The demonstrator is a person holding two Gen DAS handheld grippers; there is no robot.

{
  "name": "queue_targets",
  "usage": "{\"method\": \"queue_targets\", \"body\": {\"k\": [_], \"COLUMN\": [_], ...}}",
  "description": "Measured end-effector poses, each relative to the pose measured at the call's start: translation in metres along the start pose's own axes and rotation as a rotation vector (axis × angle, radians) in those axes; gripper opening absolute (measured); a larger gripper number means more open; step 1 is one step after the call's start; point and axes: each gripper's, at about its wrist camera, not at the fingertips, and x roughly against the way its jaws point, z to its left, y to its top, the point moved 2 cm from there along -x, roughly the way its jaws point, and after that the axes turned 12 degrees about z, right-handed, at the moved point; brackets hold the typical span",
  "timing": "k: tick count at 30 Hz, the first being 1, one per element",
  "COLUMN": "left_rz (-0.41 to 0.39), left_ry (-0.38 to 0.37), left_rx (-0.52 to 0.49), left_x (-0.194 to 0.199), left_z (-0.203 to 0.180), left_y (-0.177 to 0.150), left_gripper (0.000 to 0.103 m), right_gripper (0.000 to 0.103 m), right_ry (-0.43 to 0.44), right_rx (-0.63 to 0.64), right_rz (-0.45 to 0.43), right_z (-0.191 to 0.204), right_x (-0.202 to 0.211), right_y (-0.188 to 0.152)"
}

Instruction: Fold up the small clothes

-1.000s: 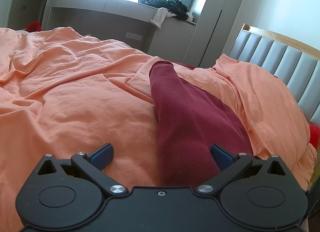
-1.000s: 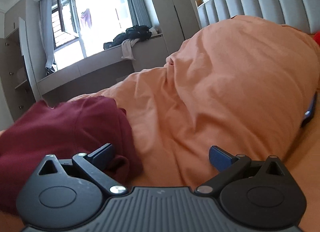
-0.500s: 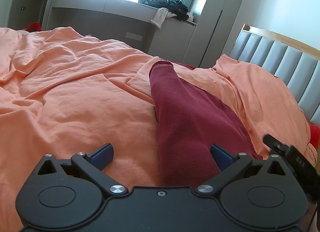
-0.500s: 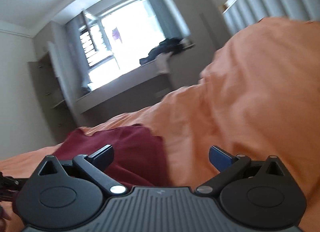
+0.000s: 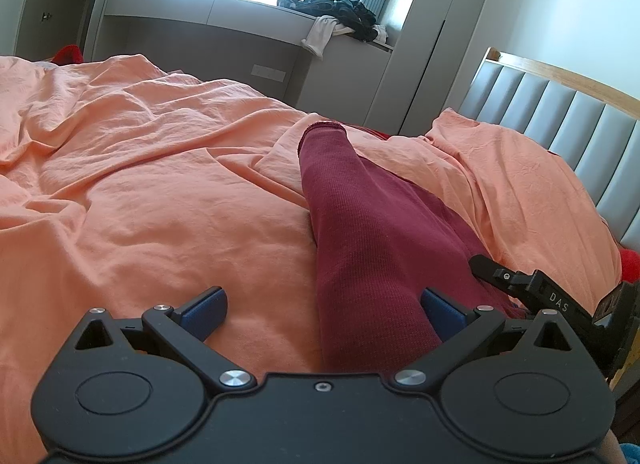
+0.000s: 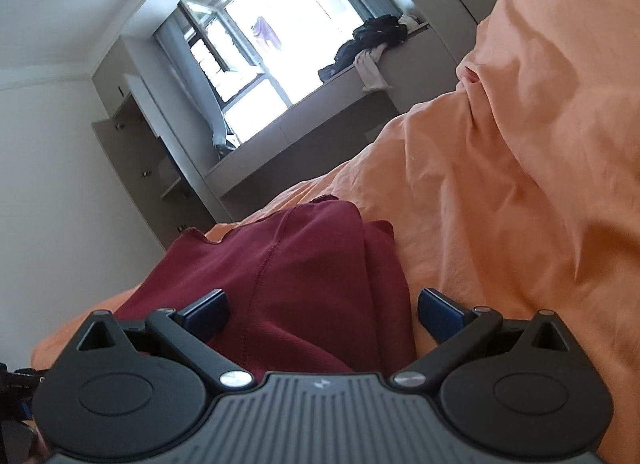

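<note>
A dark red knit garment (image 5: pixel 372 240) lies stretched out on the orange bed sheet (image 5: pixel 140 192), one narrow end pointing toward the window. My left gripper (image 5: pixel 322 308) hovers open over its near end, with the cloth running between the blue pads and touching neither. In the right wrist view the same garment (image 6: pixel 296 276) shows a seam down its middle. My right gripper (image 6: pixel 320 314) is open just above its near edge and tilted sharply. That right gripper (image 5: pixel 536 292) also pokes into the left wrist view at the lower right, beside the garment.
An orange-covered pillow mound (image 5: pixel 516 180) rises to the right, against the grey padded headboard (image 5: pixel 568 120). A window ledge (image 5: pixel 248 12) behind the bed holds a pile of dark and white clothes (image 5: pixel 340 16). Grey wardrobes (image 5: pixel 432 32) stand beyond.
My right gripper has swung left over the red garment and rolled to a steep tilt, and it has come into the left wrist view. The left gripper has stayed still.
</note>
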Motion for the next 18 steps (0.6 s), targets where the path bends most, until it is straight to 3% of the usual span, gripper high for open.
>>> {"method": "queue_targets", "body": {"k": [18], "left_rz": [-0.001], "left_ry": [0.005], "left_rx": [-0.003], "left_x": [0.000], "left_z": [-0.001], "left_y": [0.000], "left_gripper": [0.103], "right_gripper": [0.100], "right_ry": [-0.036], "right_rx": [0.069], "right_rz": [-0.029], "right_z": [0.008], "right_x": [0.000], "right_y": [-0.014]}}
